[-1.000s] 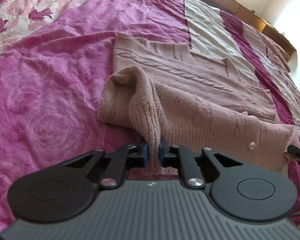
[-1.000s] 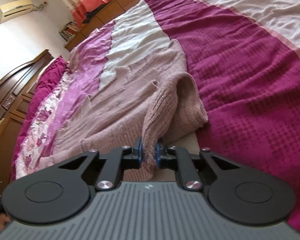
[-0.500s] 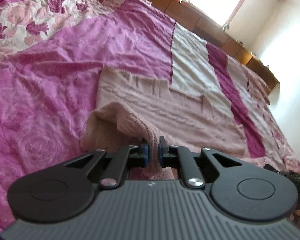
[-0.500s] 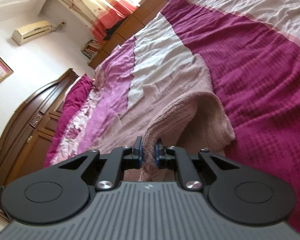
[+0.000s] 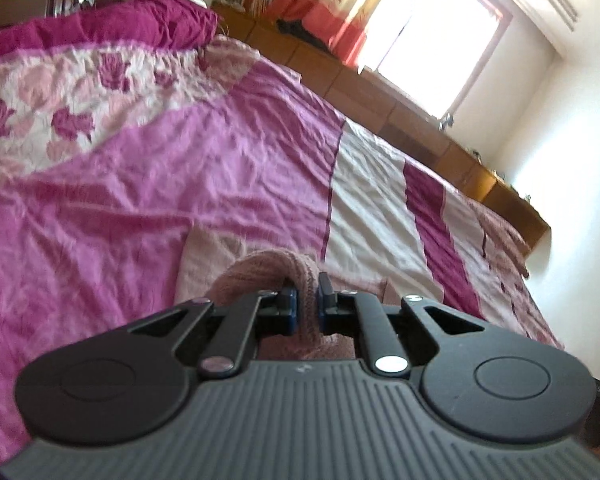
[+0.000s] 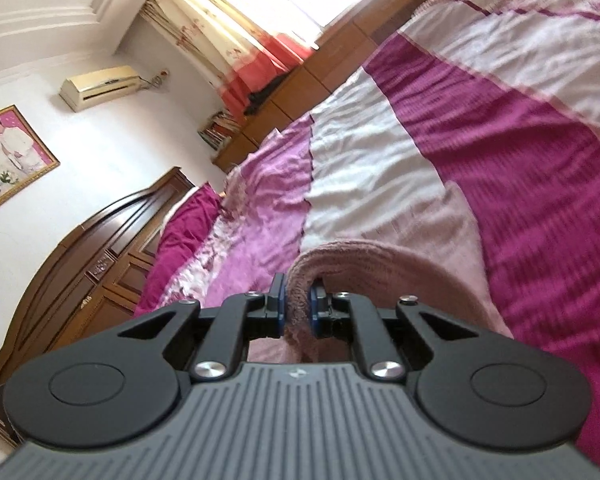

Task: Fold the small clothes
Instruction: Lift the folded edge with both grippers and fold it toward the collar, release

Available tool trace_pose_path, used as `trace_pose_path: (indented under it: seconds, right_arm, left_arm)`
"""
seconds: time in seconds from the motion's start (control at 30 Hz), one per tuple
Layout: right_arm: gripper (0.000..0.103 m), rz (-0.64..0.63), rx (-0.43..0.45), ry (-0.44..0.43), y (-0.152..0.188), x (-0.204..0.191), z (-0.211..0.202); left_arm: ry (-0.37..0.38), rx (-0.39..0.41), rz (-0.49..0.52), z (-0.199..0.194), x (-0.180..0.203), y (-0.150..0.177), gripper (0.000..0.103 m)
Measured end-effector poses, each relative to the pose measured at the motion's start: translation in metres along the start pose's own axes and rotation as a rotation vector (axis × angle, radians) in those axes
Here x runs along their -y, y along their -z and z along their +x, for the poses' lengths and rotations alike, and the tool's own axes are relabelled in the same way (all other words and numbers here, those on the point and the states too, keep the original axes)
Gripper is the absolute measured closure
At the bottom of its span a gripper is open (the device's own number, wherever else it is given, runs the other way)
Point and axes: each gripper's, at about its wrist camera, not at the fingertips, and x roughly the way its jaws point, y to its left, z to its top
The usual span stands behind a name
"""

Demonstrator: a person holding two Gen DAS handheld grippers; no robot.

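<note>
Bedroom, seen from two handheld grippers. Left gripper (image 5: 307, 305) clamped on a ribbed fold of a dusty-pink knitted sweater (image 5: 260, 276), lifted off a pink and magenta patchwork bedspread (image 5: 180, 168). Right gripper (image 6: 298, 310) likewise clenched on another raised knit edge of the sweater (image 6: 360, 264), fabric arching up from the bedspread (image 6: 540, 160) and draping below the fingers. Beyond: bright window (image 5: 432, 28) with red-hemmed curtains (image 6: 236, 48), carved wooden headboard (image 6: 100, 248), wall air conditioner (image 6: 100, 86), framed portrait (image 6: 10, 152).
</note>
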Motion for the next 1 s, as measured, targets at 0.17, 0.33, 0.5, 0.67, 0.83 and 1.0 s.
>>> trace_pose_path:
  seconds: [0.17,0.33,0.5,0.67,0.83,1.0]
  right_arm:
    - [0.091,-0.026,0.045,-0.014,-0.021,-0.012,0.018]
    - [0.091,-0.032,0.079,0.011,-0.036,-0.013,0.045]
    - [0.091,-0.034,0.069,0.105,-0.035,0.008,0.083]
    - [0.091,-0.036,0.048,0.216,-0.021,0.032,0.116]
    - [0.091,-0.031,0.024,0.297,-0.010,0.054,0.140]
    - [0.067,-0.001,-0.014,0.346,-0.004,0.068,0.152]
  left_arm:
    - [-0.012,0.037,-0.012,0.014,0.002,-0.018,0.092]
    - [-0.042,0.039,-0.014,0.043,0.001,-0.029,0.092]
    - [-0.110,-0.026,0.007,0.092,-0.005,-0.027,0.092]
    - [-0.188,-0.099,0.110,0.140,-0.008,-0.011,0.092]
    - [-0.244,-0.156,0.184,0.172,-0.018,0.004,0.091]
    - [-0.256,-0.179,0.242,0.176,-0.023,0.012,0.086]
